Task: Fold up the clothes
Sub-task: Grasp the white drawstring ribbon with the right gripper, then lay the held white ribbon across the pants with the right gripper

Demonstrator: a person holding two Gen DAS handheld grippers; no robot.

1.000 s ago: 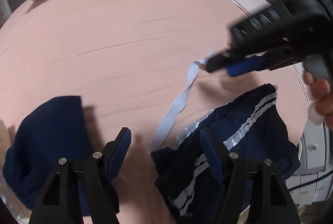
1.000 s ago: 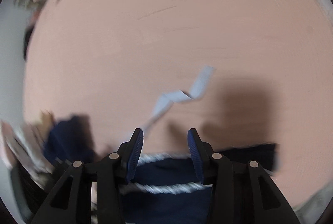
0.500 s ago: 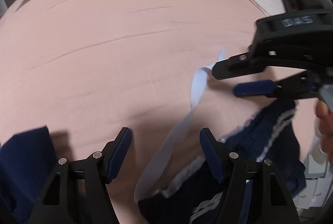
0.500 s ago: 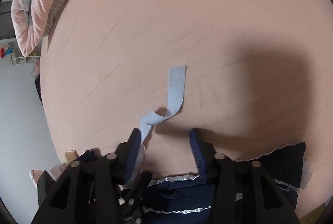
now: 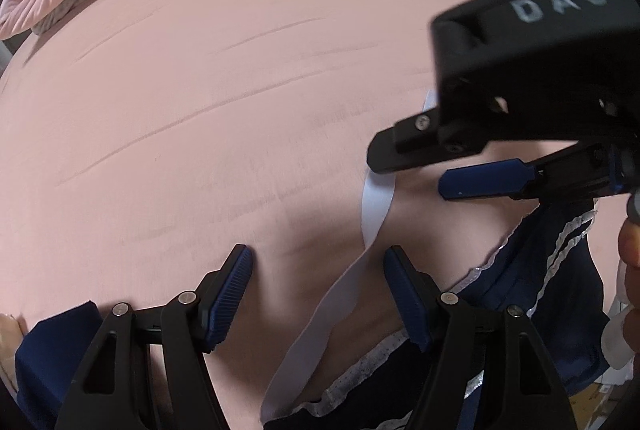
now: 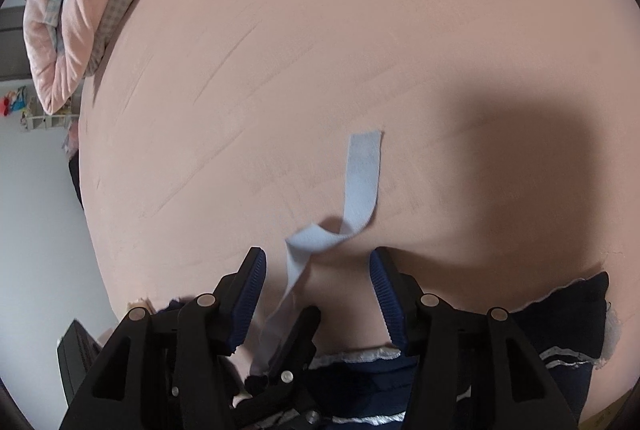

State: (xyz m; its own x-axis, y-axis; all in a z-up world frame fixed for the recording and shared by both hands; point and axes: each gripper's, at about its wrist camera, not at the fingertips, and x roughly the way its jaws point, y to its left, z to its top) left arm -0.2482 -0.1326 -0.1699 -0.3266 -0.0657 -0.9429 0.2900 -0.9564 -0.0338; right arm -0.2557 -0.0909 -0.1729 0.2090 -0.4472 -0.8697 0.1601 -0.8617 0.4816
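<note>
Navy garment [image 5: 552,294] with pale blue ribbon [image 5: 372,206] is laid out on pink bed [image 5: 200,110] for folding; left tongs [image 5: 316,272] and right tongs [image 6: 316,276] are held apart, nothing clamped, ribbon between each pair.

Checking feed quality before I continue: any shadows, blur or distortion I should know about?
Right wrist view: sharp, with a large dark shadow on the pink sheet beside the pale blue strap. Left wrist view: strong fisheye bending; the right hand-held gripper looms large, blocking the strap's far end.
</note>
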